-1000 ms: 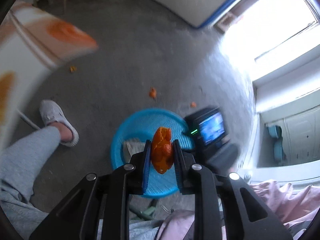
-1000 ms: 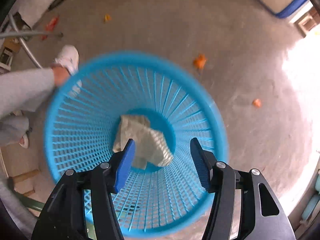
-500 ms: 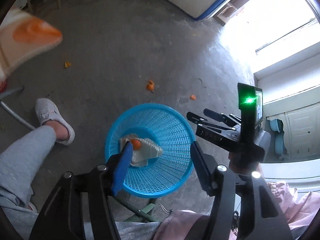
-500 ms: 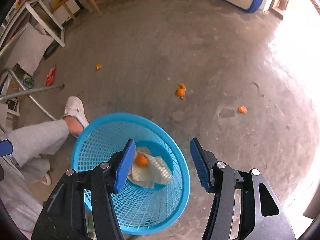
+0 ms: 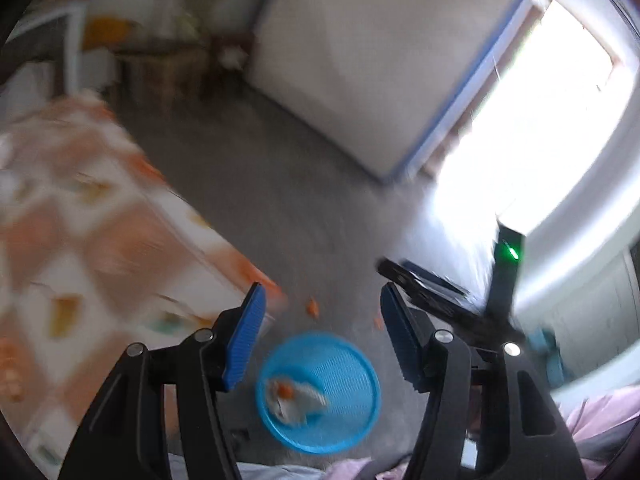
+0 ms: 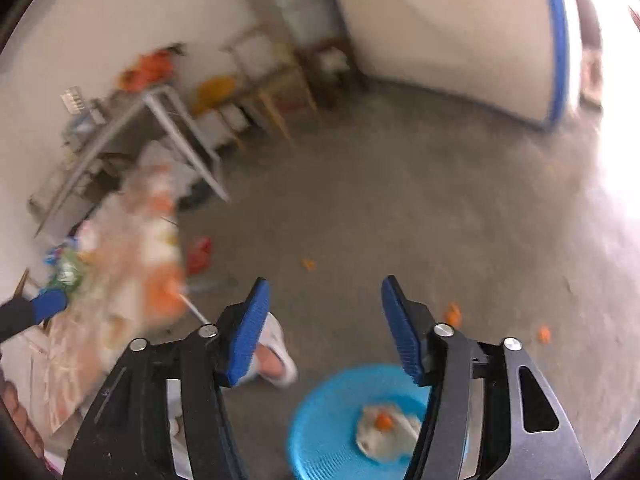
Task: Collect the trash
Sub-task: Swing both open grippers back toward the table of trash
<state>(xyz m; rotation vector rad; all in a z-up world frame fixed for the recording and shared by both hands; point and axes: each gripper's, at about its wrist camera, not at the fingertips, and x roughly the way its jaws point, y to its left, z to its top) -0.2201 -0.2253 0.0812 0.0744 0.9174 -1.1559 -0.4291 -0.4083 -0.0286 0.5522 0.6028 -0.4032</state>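
Note:
A blue mesh basket (image 5: 352,364) stands on the grey floor, also low in the right wrist view (image 6: 320,420). Inside it lie a crumpled white paper (image 5: 300,400) (image 6: 384,436) and an orange peel piece (image 5: 285,390) (image 6: 385,421). My left gripper (image 5: 320,312) is open and empty, high above the basket. My right gripper (image 6: 324,304) is open and empty, also raised above it. The right gripper also shows in the left wrist view (image 5: 424,280). Small orange scraps (image 5: 312,307) (image 6: 453,314) lie on the floor beyond the basket.
A table with an orange-and-white cloth (image 5: 80,240) (image 6: 120,280) stands at the left. A white shoe (image 6: 276,356) rests near the basket. Metal racks and wooden stools (image 6: 256,92) line the far wall. A bright doorway (image 5: 540,128) is at the right. Both views are blurred.
My left gripper opened and dropped the orange peel into the basket. Both grippers then rose and tilted up, so the basket now looks smaller and lower.

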